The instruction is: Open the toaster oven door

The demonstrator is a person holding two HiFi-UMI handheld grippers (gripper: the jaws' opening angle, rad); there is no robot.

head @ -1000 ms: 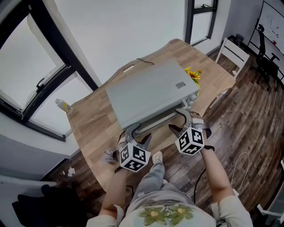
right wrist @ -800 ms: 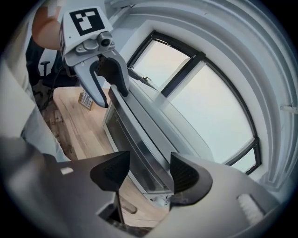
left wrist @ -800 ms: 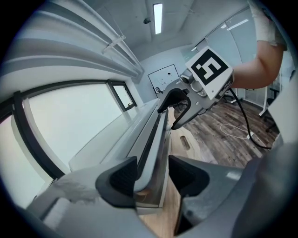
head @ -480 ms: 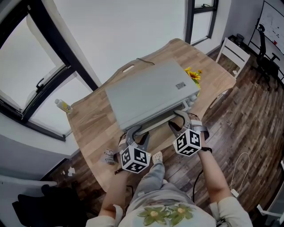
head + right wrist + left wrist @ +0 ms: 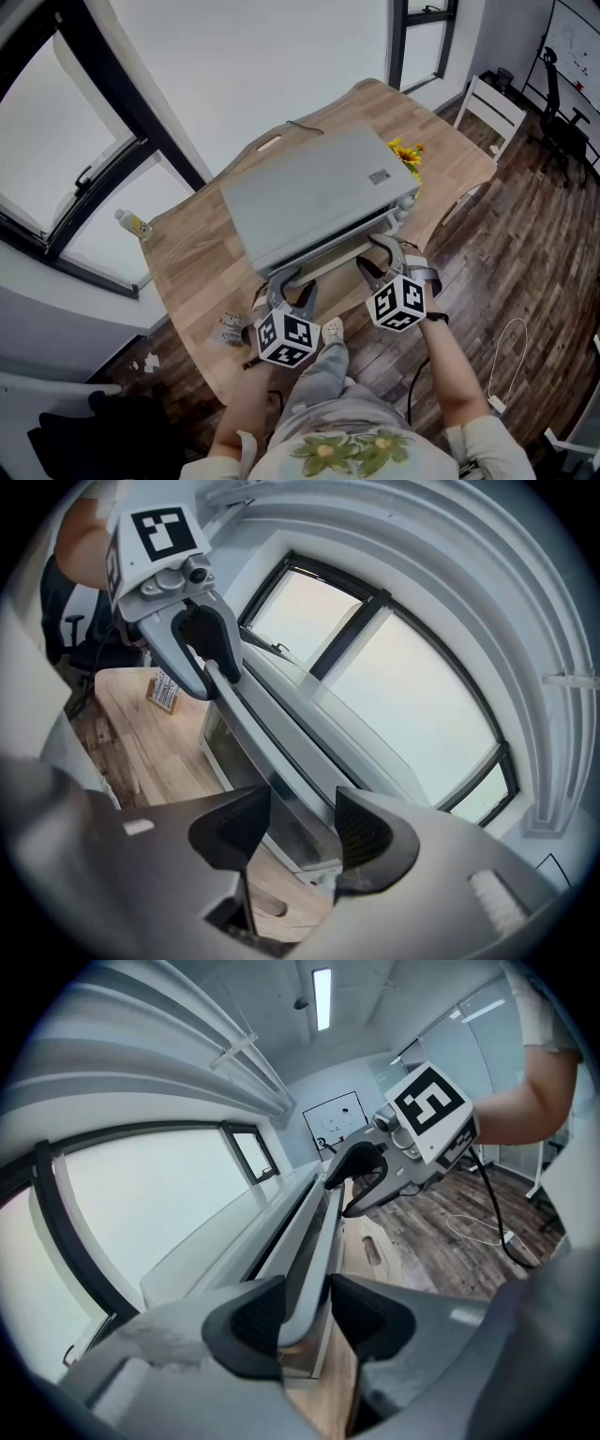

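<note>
Big windows and a white wall back a pale wooden table (image 5: 187, 253) on a dark plank floor. The grey toaster oven (image 5: 309, 192) sits in the middle of the table, its front toward the person. A bunch of yellow flowers (image 5: 408, 155) lies just past its far right corner.

Both claws are at the long handle (image 5: 314, 1232) that runs across the top of the oven door. The left claw (image 5: 286, 284) is near the handle's left end and the right claw (image 5: 378, 251) near its right end. Their jaws have just been closing. A second ago they stood wide around the bar; now each gripper view shows the bar running between the ribbed pads with the pads drawn in against it. I read both as clamped on the handle, though the right grip is less plain to see.

The oven itself sits as it did a second ago, and the door appears still shut against the body.

So the grasp looks made and the pull has not begun. The door probably hinges at its bottom edge. If so, the next move calls for both hands to draw the handle toward the person and down together, keeping level so the bar does not twist out of one claw.
</note>
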